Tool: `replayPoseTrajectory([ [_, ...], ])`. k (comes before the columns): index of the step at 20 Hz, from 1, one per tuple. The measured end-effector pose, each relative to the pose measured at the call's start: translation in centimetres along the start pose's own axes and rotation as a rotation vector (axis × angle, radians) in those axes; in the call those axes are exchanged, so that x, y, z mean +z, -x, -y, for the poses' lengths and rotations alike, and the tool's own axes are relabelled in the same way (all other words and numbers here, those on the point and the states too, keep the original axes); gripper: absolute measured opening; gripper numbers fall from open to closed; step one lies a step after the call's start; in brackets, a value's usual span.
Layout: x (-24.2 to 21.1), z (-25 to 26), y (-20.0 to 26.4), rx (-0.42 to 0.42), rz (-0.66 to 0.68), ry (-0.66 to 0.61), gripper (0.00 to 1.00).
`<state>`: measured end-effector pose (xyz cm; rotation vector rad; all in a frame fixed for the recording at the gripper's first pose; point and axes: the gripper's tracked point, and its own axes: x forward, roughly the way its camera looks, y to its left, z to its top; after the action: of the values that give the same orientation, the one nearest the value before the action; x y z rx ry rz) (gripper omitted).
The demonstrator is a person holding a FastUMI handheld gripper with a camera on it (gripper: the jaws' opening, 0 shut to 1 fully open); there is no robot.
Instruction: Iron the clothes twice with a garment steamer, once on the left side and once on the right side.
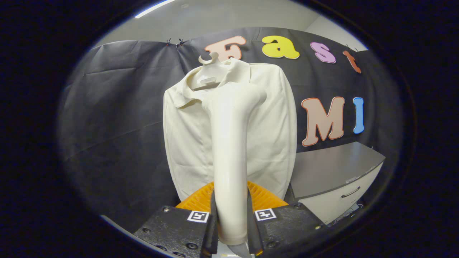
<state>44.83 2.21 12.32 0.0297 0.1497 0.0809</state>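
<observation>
A pale hanger [209, 73] carries the cream polo shirt [274, 125]. The gripper [231, 229] carries the garment steamer [229, 143], both fingers pressing its handle. A grey-topped cabinet [330, 168] stands beside the shirt.

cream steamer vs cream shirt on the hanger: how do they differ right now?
The cream plastic garment steamer is rigid, smooth and glossy; the cream collared shirt is soft, matte cloth. The steamer is clamped between the gripper jaws; the shirt hangs from a hanger beyond them. The steamer is a narrow tube; the shirt is broad. Both are cream.

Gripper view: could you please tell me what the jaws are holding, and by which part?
The gripper is shut on the steamer, gripping the lower end of its handle.
</observation>
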Motion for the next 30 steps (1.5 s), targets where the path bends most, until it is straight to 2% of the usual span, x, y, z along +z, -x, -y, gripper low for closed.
replayPoseTrajectory([
  [4, -0.5, 2.0, -2.6, -0.005, -0.013, -0.066, 0.32],
  [11, -2.9, 3.0, -5.8, 0.011, -0.028, -0.044, 0.32],
  [22, -13.5, 3.4, -7.2, 0.029, -0.199, -0.055, 0.32],
  [30, -19.3, 4.0, -7.3, 0.03, -0.293, -0.082, 0.32],
])
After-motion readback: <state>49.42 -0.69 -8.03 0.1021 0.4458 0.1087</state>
